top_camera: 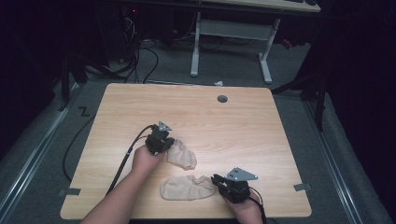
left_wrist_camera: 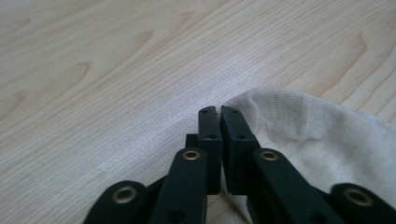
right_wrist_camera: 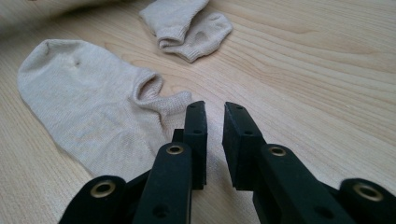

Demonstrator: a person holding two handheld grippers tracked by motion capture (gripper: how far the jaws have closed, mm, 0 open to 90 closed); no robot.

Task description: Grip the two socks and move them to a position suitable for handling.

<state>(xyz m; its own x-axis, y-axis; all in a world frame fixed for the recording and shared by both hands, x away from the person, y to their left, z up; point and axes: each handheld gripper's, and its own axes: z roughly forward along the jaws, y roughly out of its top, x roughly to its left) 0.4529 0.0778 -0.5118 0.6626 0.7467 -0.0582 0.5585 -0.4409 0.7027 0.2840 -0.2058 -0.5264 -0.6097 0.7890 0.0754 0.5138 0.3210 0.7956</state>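
Two beige socks lie on the wooden table. One sock is crumpled near the middle; it shows close up as pale knit fabric, and farther off as a small folded heap. My left gripper sits at its left edge, its jaws pressed together with the sock's edge seemingly pinched between them. The other sock lies flat near the front edge, with its cuff towards my right gripper. That gripper stands slightly open just past the cuff, with nothing between its fingers.
A round cable hole sits near the table's far edge. Grey tape marks flank the front corners. Behind the table stand a white desk frame and floor cables.
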